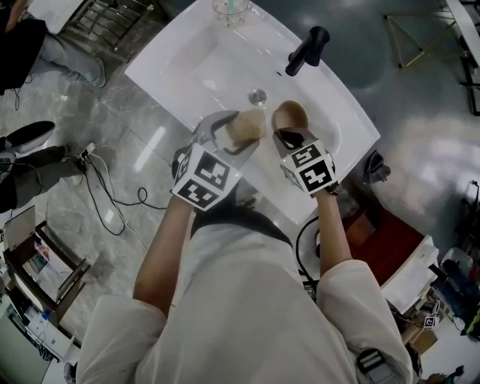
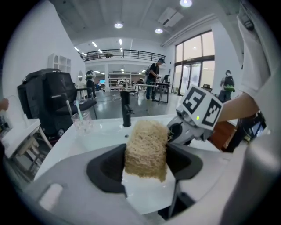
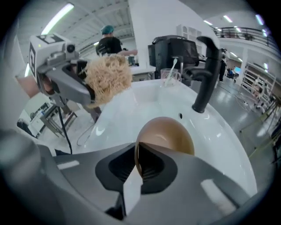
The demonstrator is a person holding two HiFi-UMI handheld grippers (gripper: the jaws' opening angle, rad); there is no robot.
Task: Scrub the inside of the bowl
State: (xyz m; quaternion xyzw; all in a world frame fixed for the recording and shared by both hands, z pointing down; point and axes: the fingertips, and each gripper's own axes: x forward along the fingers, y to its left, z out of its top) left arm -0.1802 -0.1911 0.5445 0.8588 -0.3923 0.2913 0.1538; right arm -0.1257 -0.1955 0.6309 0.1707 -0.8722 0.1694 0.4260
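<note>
A brown wooden bowl hangs tilted over the white sink. My right gripper is shut on its near rim. In the right gripper view the bowl stands on edge, its rim pinched between the jaws of the right gripper. A tan fibrous scrubber is clamped in my left gripper, just left of the bowl and apart from it. The left gripper view shows the scrubber upright between the dark pads, with the right gripper's marker cube beyond it.
A black faucet stands at the sink's far right, with the drain just past the grippers. A clear cup sits on the far rim. Cables and a person's feet lie on the floor to the left.
</note>
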